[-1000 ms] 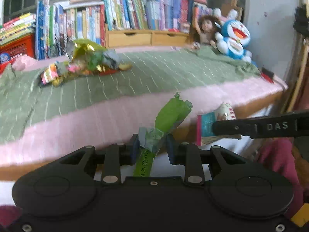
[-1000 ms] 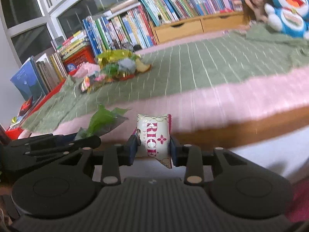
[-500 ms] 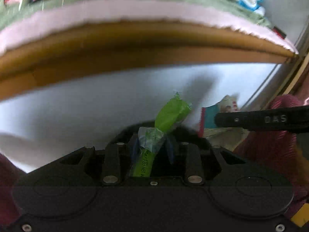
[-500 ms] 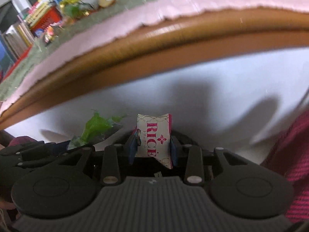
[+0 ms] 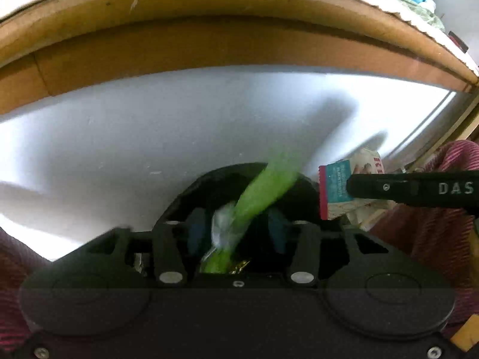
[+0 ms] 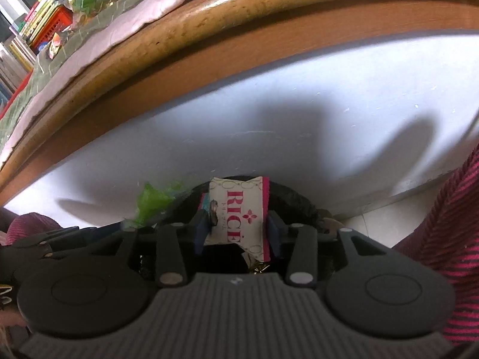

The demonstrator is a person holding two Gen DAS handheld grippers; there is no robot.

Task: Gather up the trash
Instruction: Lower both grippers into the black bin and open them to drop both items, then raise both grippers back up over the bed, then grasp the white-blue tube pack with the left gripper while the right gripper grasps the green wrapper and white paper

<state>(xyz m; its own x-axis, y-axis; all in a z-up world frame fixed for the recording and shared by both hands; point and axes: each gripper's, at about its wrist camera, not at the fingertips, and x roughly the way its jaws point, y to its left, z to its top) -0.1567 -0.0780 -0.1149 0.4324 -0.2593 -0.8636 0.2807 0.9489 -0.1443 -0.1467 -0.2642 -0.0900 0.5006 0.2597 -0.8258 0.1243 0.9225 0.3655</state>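
Green, motion-blurred wrapper (image 5: 263,191) hangs loose between our left gripper (image 5: 236,230) pads, whose jaws have just been opening over the black bin (image 5: 209,185). Our right gripper (image 6: 236,233) has parted too; the rice packet (image 6: 239,212) leans on one pad. Beyond, white wall (image 6: 269,113) under the wooden bed edge (image 6: 239,30).

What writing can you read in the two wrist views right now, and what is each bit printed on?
"RICE": pink letters on the white snack wrapper between the right tongs.
"DAS": white letters on the black finger of the right tongs, seen from the left wrist view.
Teal side of the wrapper: small print, too blurred to read.
Green wrapper: motion-blurred, unreadable.
Book spines: too small.
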